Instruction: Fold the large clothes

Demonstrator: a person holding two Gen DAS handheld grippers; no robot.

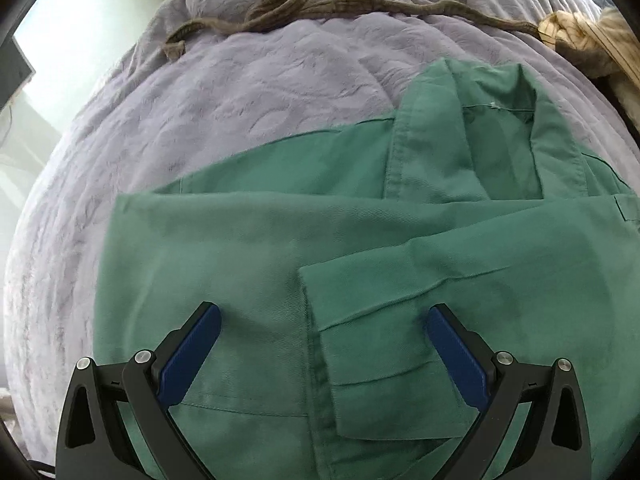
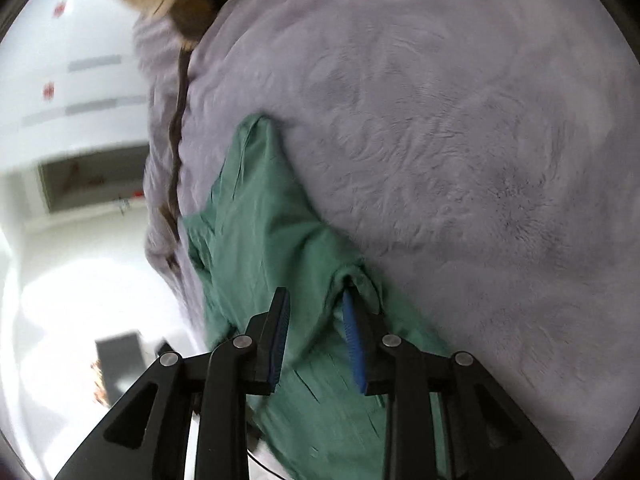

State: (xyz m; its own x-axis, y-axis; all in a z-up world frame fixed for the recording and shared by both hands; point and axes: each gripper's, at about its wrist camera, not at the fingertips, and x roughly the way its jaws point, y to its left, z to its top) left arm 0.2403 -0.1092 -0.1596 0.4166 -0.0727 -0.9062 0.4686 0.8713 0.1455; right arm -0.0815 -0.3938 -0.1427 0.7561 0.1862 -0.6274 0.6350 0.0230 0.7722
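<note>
Black arms with blue pads filled the bottom of both views. From the left wrist, the left gripper (image 1: 322, 314) had its jaws wide apart, hanging over the green shirt (image 1: 248, 248) with nothing between them. From the right wrist, the right gripper (image 2: 316, 300) had its jaws only a little way apart. Green cloth lay between and under them, and a bump of it sat against the right-hand pad, but the pads did not look pressed on it. That view was blurry.

Only the left view showed the shirt well. It lay flat on a bed, spread over a soft purple blanket (image 1: 200, 120). Its collar (image 1: 480, 112) stood open at the far side, and a sleeve with a cuff (image 1: 380, 332) was folded across the front. The cloth looked smooth and a bit stiff, with neat seams. A long brown belt (image 1: 352, 4) made of woven cloth curled along the far edge of the blanket, beside a bundle of pale striped clothes (image 1: 588, 36).

Only the right view showed the shirt from its side, as a long narrow green strip (image 2: 256, 220) with folds. It also showed the fuzzy, swirly blanket (image 2: 440, 120) close up, and a bright white room off the bed's edge.
</note>
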